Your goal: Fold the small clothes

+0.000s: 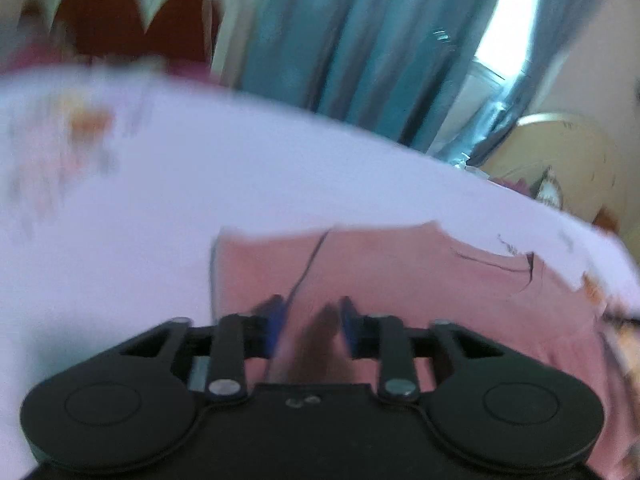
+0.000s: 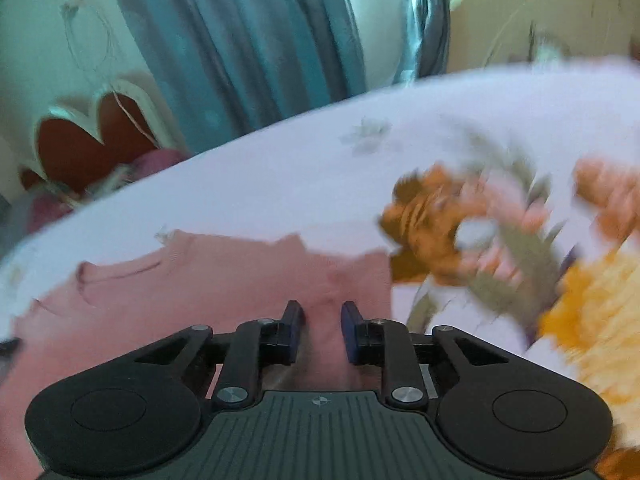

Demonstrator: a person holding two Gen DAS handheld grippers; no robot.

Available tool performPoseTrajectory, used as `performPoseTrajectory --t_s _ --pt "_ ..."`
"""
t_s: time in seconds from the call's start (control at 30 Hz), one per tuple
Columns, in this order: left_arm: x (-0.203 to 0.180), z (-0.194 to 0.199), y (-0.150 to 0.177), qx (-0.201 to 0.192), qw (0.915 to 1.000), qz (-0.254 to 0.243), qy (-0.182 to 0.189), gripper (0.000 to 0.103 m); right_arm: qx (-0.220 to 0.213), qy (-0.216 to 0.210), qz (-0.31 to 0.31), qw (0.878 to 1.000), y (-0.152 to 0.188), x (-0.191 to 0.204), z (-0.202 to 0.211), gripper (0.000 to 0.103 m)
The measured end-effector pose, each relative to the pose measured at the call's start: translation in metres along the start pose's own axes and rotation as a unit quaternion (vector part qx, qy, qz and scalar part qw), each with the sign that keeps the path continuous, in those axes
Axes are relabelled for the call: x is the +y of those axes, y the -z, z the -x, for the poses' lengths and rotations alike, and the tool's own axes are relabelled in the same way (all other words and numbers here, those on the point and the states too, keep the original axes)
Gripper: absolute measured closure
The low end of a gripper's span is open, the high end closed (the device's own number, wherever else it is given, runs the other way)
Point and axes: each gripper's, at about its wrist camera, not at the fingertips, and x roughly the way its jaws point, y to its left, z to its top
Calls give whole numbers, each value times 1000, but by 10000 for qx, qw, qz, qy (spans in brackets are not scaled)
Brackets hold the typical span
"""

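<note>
One pink garment (image 2: pixel 200 280) lies partly folded on the bed (image 2: pixel 280 168), both the left gripper (image 1: pixel 310 320) and the right gripper (image 2: pixel 322 330) spread over it, pinching nothing.

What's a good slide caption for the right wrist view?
Right gripper fingers apart over a pink garment on a floral sheet.

garment (image 2: pixel 208 280) lies flat on the bed (image 2: pixel 280 168). left claw (image 1: pixel 310 320) over its left part, right claw (image 2: pixel 322 320) over its right edge. curtain (image 2: pixel 240 40) behind the bed.
</note>
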Motion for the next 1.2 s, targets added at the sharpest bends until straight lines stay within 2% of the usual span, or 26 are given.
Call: performPoseTrajectory --t_s 0.03,0.07,0.1,0.17,0.2,0.23,0.3,0.33,0.4,0.43,0.47,0.5,0.53,0.57,0.6,0.67,0.77,0.83,0.87,0.9,0.93,1.0,1.1,1.2 --pt "-16 7 -3 -224 9995 -203 50 28 -98 -161 218 9996 -1 14 3 62" --pt "-35 11 -3 -337 9983 -340 330 17 -91 -327 435 9985 0 33 4 49" --pt "-54 8 -3 -238 9960 -503 705 20 -1 -552 685 9961 4 54 -1 32" --pt "-92 -5 1 100 9891 -820 1220 39 219 -882 1022 9906 13 90 -14 33" --pt "-106 -9 4 222 9857 -939 1384 42 338 -1101 1131 9869 18 106 -20 33" --pt "-120 -12 10 306 9819 -1068 1535 44 405 -1257 1222 9837 24 118 -24 39" --pt "-133 -15 21 368 9795 -1199 1578 44 470 -1293 1627 9770 37 141 -26 40" --pt "-133 -20 25 412 9800 -1235 1506 44 495 -1248 1788 9747 43 146 -30 45" --pt "-125 -28 26 399 9801 -1209 1520 45 469 -1107 2012 9721 49 144 -37 45" --pt "-120 -32 23 369 9803 -1164 1553 49 420 -984 1957 9748 47 138 -41 45" --pt "-119 -34 20 380 9805 -1195 1512 55 381 -820 1878 9780 43 131 -48 45" --pt "-119 -36 17 383 9806 -1245 1467 57 338 -633 1694 9829 39 121 -53 44" --pt "-118 -37 12 370 9813 -1273 1397 56 275 -441 1522 9870 36 113 -57 44" --pt "-118 -37 7 339 9836 -1278 1225 49 230 -45 1471 9888 32 106 -60 44" --pt "-120 -37 6 296 9866 -1299 937 48 244 149 1392 9898 30 98 -60 44" --pt "-98 -38 4 276 9908 -1097 738 48 326 92 1092 9934 25 75 -58 44" --pt "-62 -27 2 134 9949 -902 422 48 266 706 989 9922 22 46 -44 44" --pt "-49 -14 1 83 9970 -747 160 44 225 857 700 9936 22 30 -30 44" --pt "-46 -5 1 17 9978 -650 133 41 128 798 624 9948 22 30 -18 44" --pt "-47 7 2 -114 9980 -584 201 37 0 561 612 9965 23 34 -6 44" --pt "-56 19 6 -235 9973 -622 303 31 -82 320 639 9974 23 41 4 44" --pt "-83 34 17 -352 9939 -921 504 30 -124 -219 848 9961 34 62 20 44" --pt "-125 38 40 -246 9886 -1173 910 28 100 -819 1194 9894 58 104 21 44" --pt "-138 27 56 -24 9886 -1296 763 28 322 -882 1394 9858 77 123 15 44"
